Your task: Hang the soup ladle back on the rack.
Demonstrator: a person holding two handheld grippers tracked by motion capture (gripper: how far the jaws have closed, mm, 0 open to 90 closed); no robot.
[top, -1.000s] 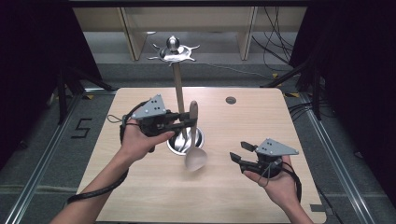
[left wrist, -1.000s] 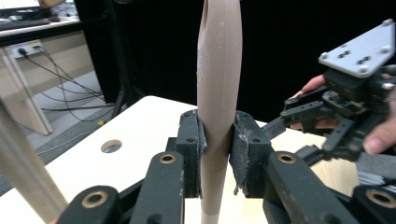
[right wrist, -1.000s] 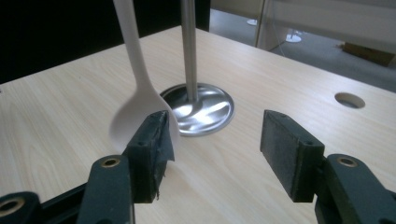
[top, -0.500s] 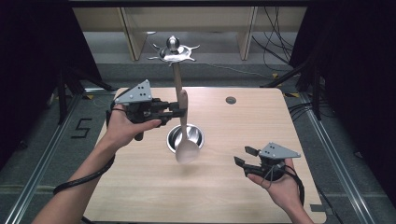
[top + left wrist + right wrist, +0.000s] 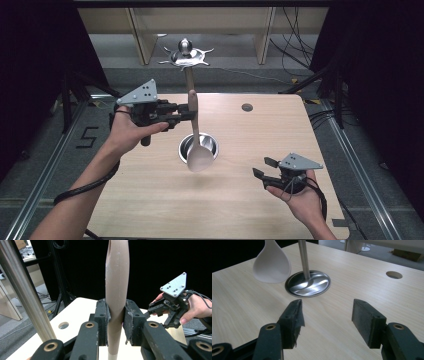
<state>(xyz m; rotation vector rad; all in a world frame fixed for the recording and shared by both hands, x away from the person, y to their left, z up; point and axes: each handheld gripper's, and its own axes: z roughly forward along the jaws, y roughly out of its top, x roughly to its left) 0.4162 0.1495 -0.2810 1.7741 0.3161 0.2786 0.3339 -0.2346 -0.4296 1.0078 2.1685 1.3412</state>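
A spoon with a brown wooden handle (image 5: 193, 107) and a white bowl (image 5: 199, 158) hangs upright in the air above the table. My left gripper (image 5: 189, 115) is shut on its handle (image 5: 115, 290), bowl end down. The white bowl (image 5: 272, 263) hovers beside a metal stand whose round steel base (image 5: 198, 145) sits mid-table, with a thin pole (image 5: 189, 80) rising to a hooked top (image 5: 185, 52). My right gripper (image 5: 260, 168) stands open low over the table at the right, with nothing between its fingers (image 5: 293, 315). It also appears far off as the right gripper (image 5: 160, 312) in the left gripper view.
The light wooden table (image 5: 125, 200) has a small round hole (image 5: 247, 107) near its far edge. Wooden shelf legs (image 5: 137, 35) stand beyond the table. Black cables (image 5: 300, 60) lie on the floor at the back right. Dark curtains flank both sides.
My left gripper has carried the spoon up and to the left, away from the stand's base. The right gripper has barely shifted.
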